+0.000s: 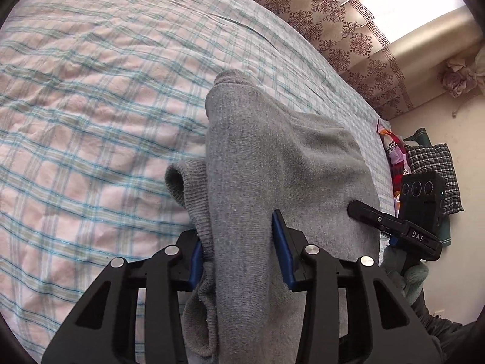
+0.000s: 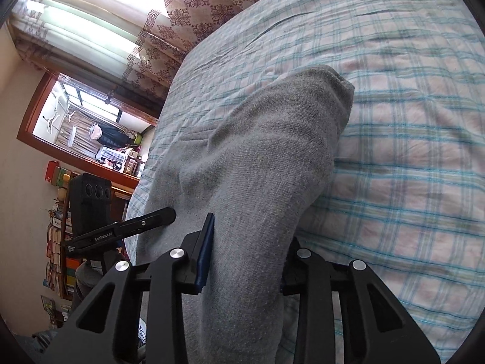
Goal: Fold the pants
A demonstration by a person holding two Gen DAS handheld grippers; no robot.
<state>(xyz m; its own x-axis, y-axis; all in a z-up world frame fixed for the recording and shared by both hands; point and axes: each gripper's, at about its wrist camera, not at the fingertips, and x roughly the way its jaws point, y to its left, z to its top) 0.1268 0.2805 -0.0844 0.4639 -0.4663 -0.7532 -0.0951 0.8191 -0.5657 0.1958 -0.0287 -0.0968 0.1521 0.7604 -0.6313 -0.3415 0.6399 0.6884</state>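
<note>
My left gripper [image 1: 242, 248] and right gripper [image 2: 247, 251] each have their jaws clamped on a bunched fold of the grey pants [image 1: 272, 157], which drape from my 2 grips down onto the bed [image 1: 91, 91], toward its edge by the curtain [image 1: 333, 15]. The knit looks soft, light and limp, so I judge it will sag and slide. Best held at thick hems or the waistband, both layers pinched together.

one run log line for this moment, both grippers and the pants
left gripper: shut on pants | right gripper: shut on pants | pants: bunched, lifted off bed
</note>
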